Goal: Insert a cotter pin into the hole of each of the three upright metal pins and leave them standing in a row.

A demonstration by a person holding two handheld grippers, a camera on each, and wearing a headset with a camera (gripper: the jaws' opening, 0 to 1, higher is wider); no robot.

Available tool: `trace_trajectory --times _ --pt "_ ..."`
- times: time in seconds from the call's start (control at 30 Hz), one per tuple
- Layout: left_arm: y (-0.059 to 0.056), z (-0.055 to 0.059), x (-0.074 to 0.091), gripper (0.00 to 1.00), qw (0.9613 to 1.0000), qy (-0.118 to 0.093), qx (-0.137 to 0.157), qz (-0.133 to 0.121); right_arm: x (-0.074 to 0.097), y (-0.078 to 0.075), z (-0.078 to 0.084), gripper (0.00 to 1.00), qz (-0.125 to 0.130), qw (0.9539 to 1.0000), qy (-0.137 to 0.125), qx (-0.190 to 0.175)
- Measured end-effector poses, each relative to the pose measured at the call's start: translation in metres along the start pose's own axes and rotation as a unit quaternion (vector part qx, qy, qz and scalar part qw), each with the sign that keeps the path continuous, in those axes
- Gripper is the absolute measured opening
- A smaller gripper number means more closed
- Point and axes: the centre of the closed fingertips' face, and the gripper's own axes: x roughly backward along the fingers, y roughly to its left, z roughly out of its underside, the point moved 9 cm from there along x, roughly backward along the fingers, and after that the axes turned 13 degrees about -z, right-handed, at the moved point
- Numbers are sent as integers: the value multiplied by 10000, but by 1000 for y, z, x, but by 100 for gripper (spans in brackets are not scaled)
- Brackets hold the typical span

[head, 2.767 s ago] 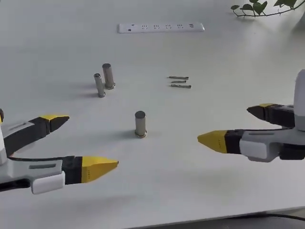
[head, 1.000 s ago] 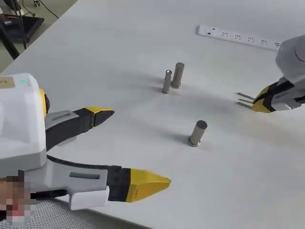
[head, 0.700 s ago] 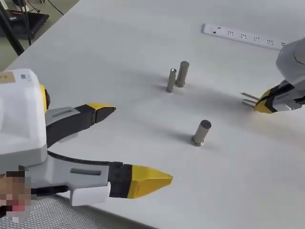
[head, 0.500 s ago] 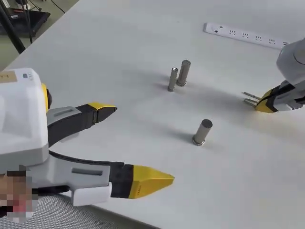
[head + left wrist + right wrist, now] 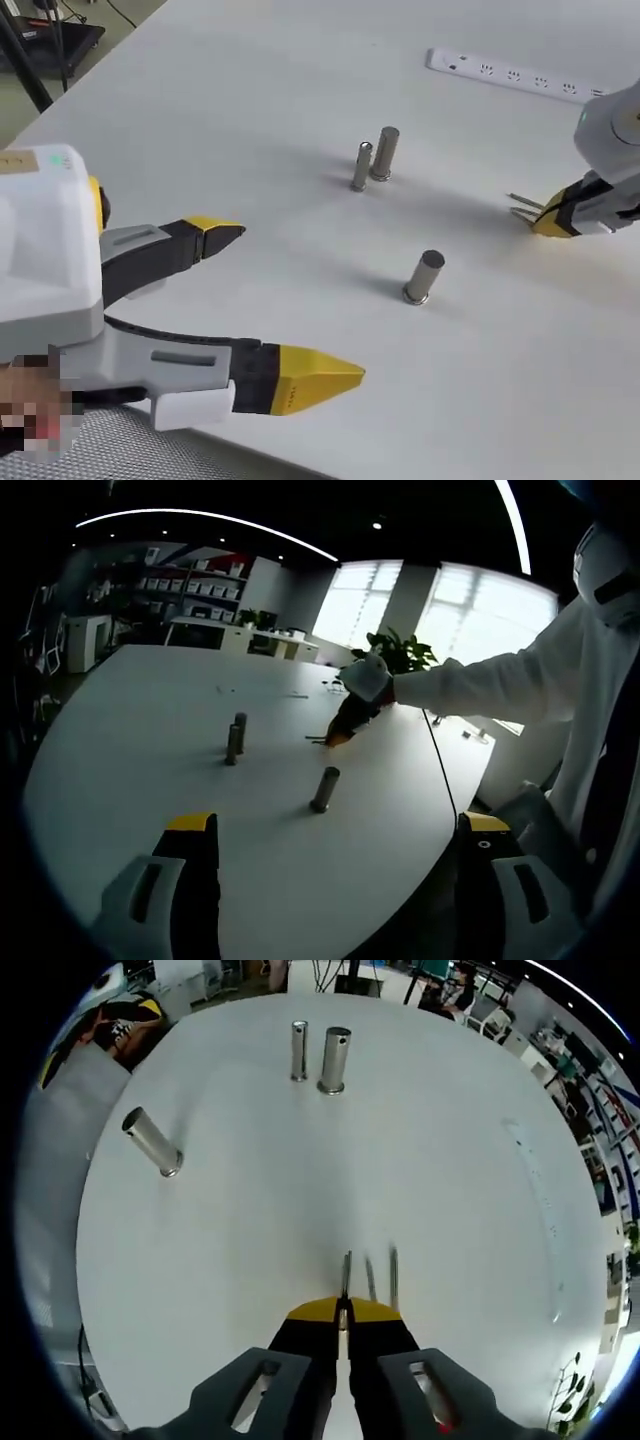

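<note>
In the right gripper view, the yellow-tipped right gripper (image 5: 342, 1312) has its jaws pressed together on the near end of a slim grey metal cotter pin (image 5: 346, 1272), which sticks out from the tips toward 12 o'clock. Whether that pin rests on the white counter (image 5: 230, 1250) cannot be told. Two more cotter pins (image 5: 393, 1272) lie just beside it at 3 o'clock, roughly parallel to it. Far ahead at 12 o'clock a thick grey steel upright pin (image 5: 333, 1060) and a thinner upright pin (image 5: 298, 1050) stand close together, and a third upright pin (image 5: 152, 1141) stands alone at 10 o'clock. In the head view, the left gripper (image 5: 280, 303) hangs above the counter at 9 o'clock of the third upright pin, well apart from it, its jaws spread wide with nothing between them.
</note>
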Motion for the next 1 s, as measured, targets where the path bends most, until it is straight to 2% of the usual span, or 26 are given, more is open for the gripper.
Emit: trace_trajectory --times 0.13,0.2,0.27,0.3,0.4,0.53,0.6,0.63,0.7,0.77,0.9,1.0 --pt "1 1 -2 99 10000 32 -48 -35 6 9 -5 0 41 9999 9 152" --pt "2 1 -3 99 10000 58 -35 -28 8 7 -6 0 120 9995 11 306" --pt "2 0 -4 99 10000 72 -42 -15 15 16 -11 0 163 9992 -108 362" --pt "2 -1 -5 96 10000 72 -55 -10 19 14 -13 0 213 9988 -152 411" --pt "1 -4 -11 93 9999 84 -62 67 25 21 -17 0 314 9980 -253 492" --pt "0 -10 -21 93 9999 68 -93 110 40 40 -25 0 458 9959 -440 648" --pt "-1 -12 -26 93 9998 61 -103 131 47 50 -30 0 497 9944 -686 635" --pt "-2 -14 -30 92 9998 70 -108 166 49 54 -32 0 526 9937 -728 669" --pt "-3 -18 -37 89 9995 83 -120 288 54 61 -37 0 582 9920 -862 715" --pt "-5 -23 -43 87 9991 82 -156 391 59 71 -43 0 601 9893 -1112 726" --pt "-7 -34 -57 82 9984 53 -180 531 69 93 -54 0 688 9849 -1320 884" --pt "-9 -41 -67 79 9977 95 -210 639 70 107 -60 0 743 9827 -1354 1021"
